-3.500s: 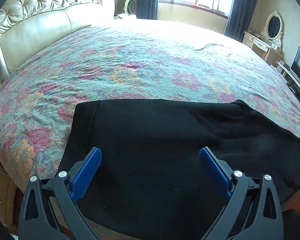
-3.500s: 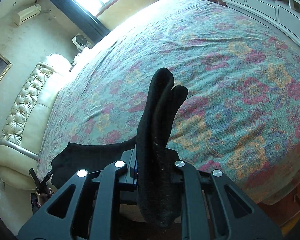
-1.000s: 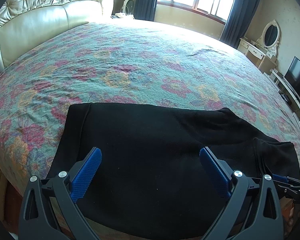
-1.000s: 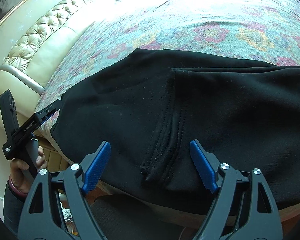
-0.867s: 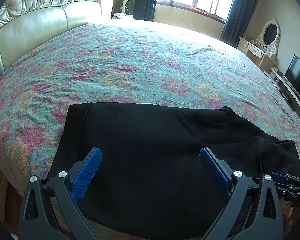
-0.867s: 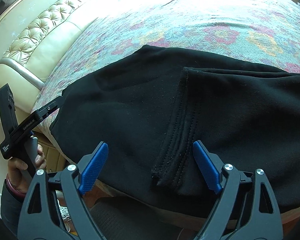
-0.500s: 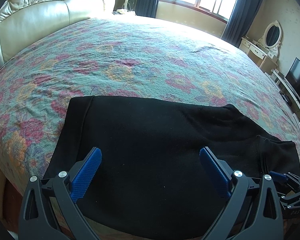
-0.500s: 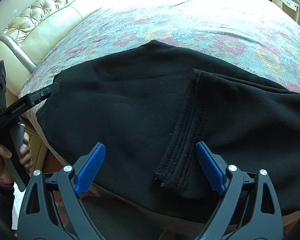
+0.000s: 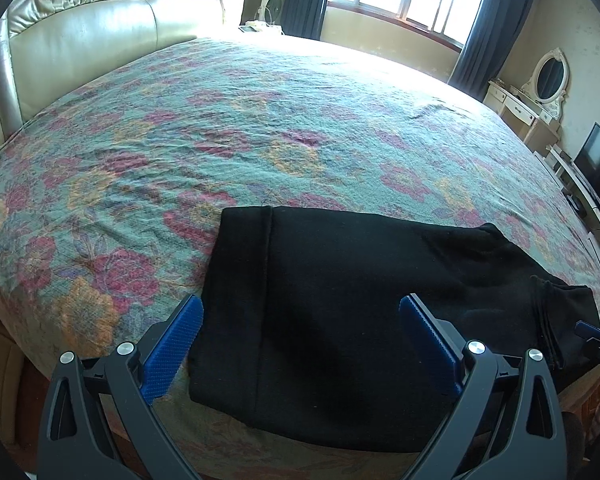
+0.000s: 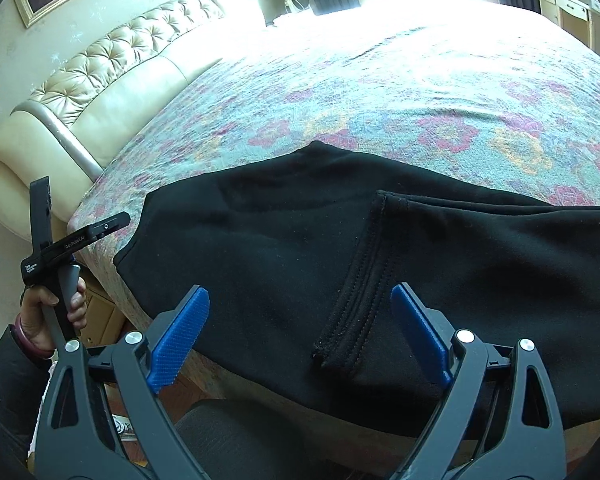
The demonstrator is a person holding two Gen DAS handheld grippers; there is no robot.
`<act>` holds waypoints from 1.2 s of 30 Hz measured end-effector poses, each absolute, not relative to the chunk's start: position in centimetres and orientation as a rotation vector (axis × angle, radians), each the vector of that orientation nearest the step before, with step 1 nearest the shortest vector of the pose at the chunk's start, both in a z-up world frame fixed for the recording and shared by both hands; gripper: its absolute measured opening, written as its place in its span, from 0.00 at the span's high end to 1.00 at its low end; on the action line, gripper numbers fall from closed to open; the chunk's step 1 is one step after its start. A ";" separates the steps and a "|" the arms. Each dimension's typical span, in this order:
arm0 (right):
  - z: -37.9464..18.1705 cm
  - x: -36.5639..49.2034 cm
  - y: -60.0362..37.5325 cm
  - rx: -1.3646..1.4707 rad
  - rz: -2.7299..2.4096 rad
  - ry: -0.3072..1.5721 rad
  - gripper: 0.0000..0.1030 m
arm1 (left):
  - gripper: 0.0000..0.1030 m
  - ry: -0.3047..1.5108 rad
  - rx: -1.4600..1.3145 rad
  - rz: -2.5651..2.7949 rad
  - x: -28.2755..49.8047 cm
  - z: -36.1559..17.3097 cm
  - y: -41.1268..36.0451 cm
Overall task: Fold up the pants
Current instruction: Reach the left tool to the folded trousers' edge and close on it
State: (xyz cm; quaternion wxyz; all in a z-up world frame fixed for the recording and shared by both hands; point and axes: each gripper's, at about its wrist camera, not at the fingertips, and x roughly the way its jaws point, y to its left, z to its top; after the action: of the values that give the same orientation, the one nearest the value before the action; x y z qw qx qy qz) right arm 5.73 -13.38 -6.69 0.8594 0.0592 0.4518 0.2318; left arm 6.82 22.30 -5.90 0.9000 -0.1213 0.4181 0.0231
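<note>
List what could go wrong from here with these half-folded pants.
1. The pants lie at the bed's near edge, partly overhanging; a tug toward the person could slide them off.
2. The folded-over leg ends in thick stacked hems; a pinch may catch only the top layer and undo the fold.
3. Both the left gripper and the right gripper hover open, nothing pinning the cloth, so a one-sided pull may skew it.

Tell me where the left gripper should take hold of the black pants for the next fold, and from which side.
Probably the waistband end of the black pants, from the near bed edge. It lies flat with a free corner beside the open left gripper, so one finger can slide under.
</note>
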 end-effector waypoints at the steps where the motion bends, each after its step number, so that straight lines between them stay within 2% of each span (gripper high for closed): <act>1: -6.8 5.6 -13.9 0.139 0.486 0.953 0.10 | 0.05 0.876 -0.261 0.041 7.0 -6.1 23.3; 12: -8.1 4.3 -17.2 0.229 0.454 1.000 0.10 | 0.05 1.020 -0.473 -0.055 9.2 -10.9 30.8; 18: -8.5 4.2 -18.1 0.262 0.448 1.014 0.10 | 0.05 1.047 -0.414 -0.198 9.9 -10.9 30.6; 24: -9.1 4.4 -18.2 0.276 0.443 1.024 0.10 | 0.05 1.062 -0.527 -0.417 9.7 -11.2 29.1; 29: -8.8 4.4 -18.1 0.298 0.459 1.026 0.10 | 0.05 0.991 -0.863 -0.520 10.3 -12.3 31.9; 33: -8.7 4.3 -18.1 0.323 0.472 1.028 0.10 | 0.05 1.040 -0.806 -0.571 10.6 -12.0 30.9; 36: -8.8 4.4 -17.7 0.323 0.479 1.032 0.10 | 0.05 1.016 -0.878 -0.591 11.1 -12.1 30.7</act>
State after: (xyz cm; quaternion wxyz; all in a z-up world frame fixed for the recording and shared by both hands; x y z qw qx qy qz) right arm 4.41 -17.72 -8.81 0.8303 0.1521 0.4863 0.2258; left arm 11.06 30.75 -12.09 0.7429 -0.4007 0.4636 -0.2695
